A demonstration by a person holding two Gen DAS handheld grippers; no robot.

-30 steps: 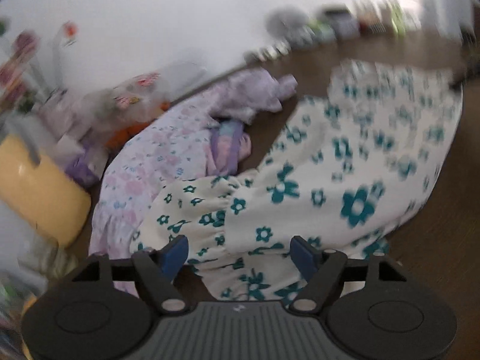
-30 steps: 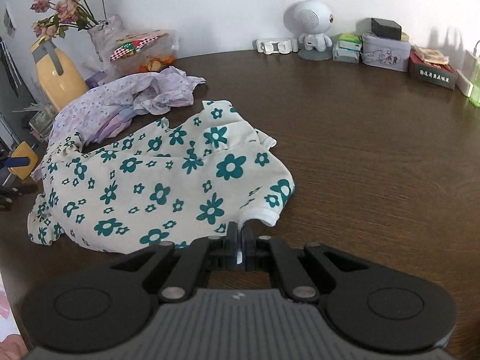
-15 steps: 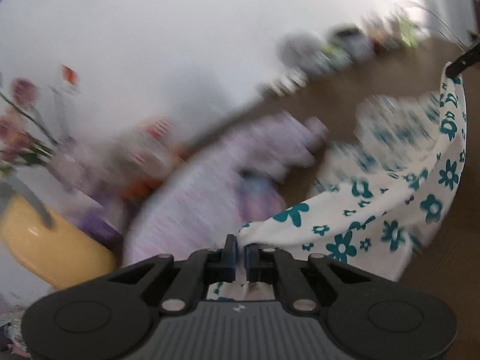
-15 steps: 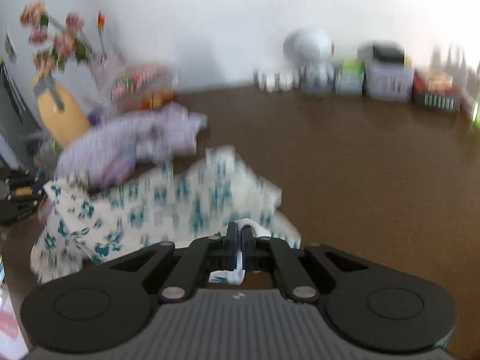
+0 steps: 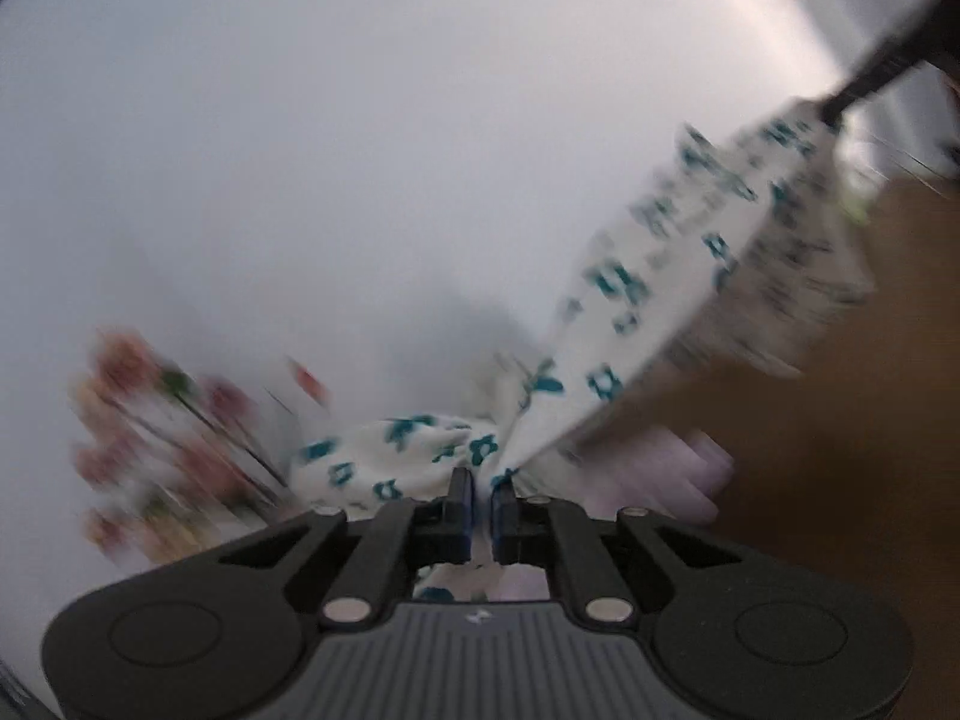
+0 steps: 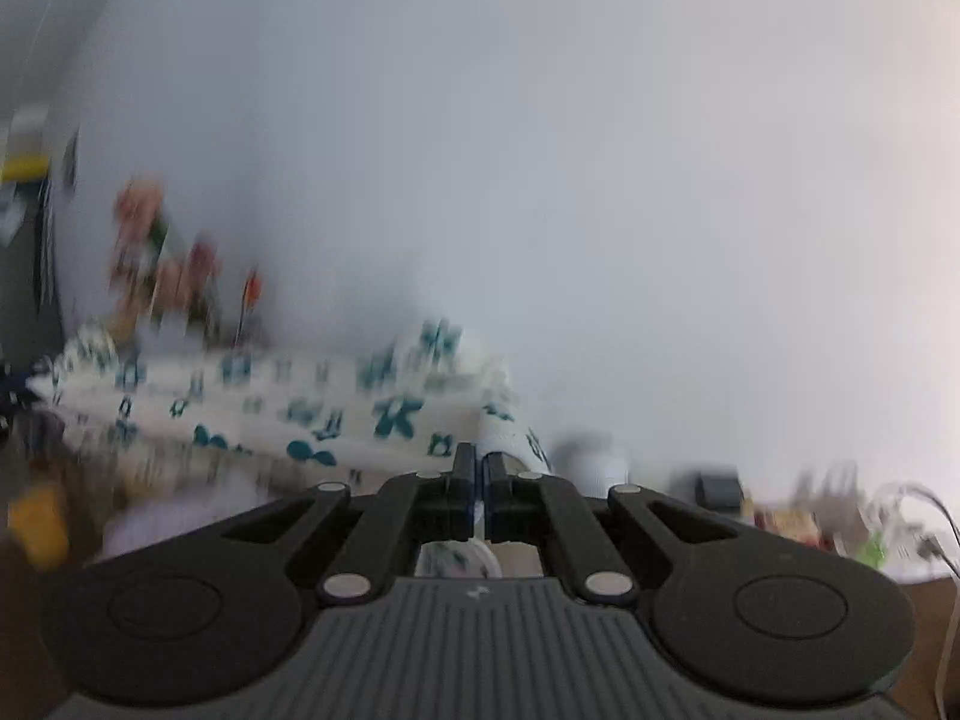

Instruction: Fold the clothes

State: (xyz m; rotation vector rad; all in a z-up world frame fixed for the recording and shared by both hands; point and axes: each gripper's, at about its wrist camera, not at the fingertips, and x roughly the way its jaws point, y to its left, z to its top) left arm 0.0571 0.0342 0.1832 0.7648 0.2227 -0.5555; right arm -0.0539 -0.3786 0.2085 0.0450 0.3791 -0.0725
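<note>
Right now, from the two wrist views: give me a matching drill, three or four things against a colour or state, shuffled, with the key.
Things
1. left gripper
2. floral garment
3. table
4. flowers

Descriptions
A. brown wood
B. white with teal flowers, lifted and stretched between both grippers
C. blurred pink and red, by the wall
D. shut on a pinch of cloth

Pairs: 1-D, 2-B, 3-A, 4-C

The right gripper is likewise shut on the garment.
</note>
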